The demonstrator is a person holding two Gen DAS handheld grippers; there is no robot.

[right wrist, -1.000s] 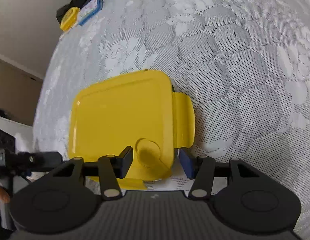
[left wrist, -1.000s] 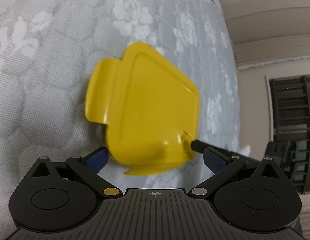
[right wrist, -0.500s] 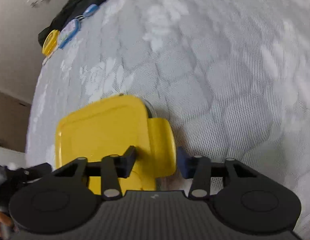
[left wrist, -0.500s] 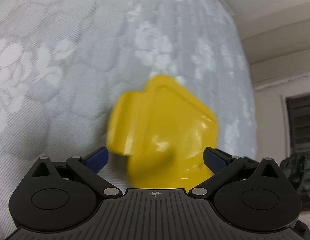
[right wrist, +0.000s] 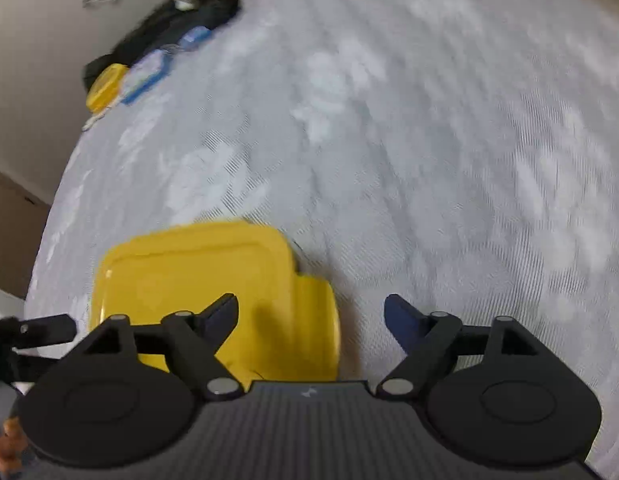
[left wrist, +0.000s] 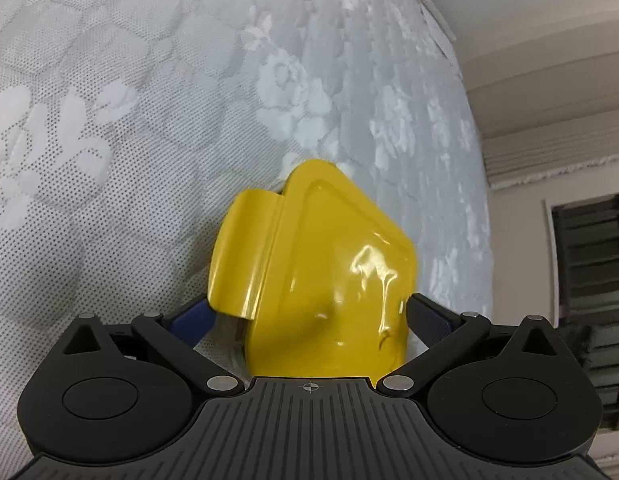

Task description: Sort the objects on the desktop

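glossy yellow plastic box lid (left wrist: 329, 272): lying between the left gripper (left wrist: 309, 316) fingers, grip unclear. right gripper (right wrist: 311, 316) opening, straddling its tab. looking light, stiff, slippery; best pinched at tab.

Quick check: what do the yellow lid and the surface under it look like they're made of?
Yellow lid: looks like glossy moulded plastic, going by its sharp light reflections and rounded latch flap. Surface: apparently a woven fabric, matte, with fine mesh holes and a raised floral pattern; probably a mattress cover.

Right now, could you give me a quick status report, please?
Left tool astride yellow lidded box, contact unclear. Right tool opening, pads clear of its side flap. Nothing blocking.
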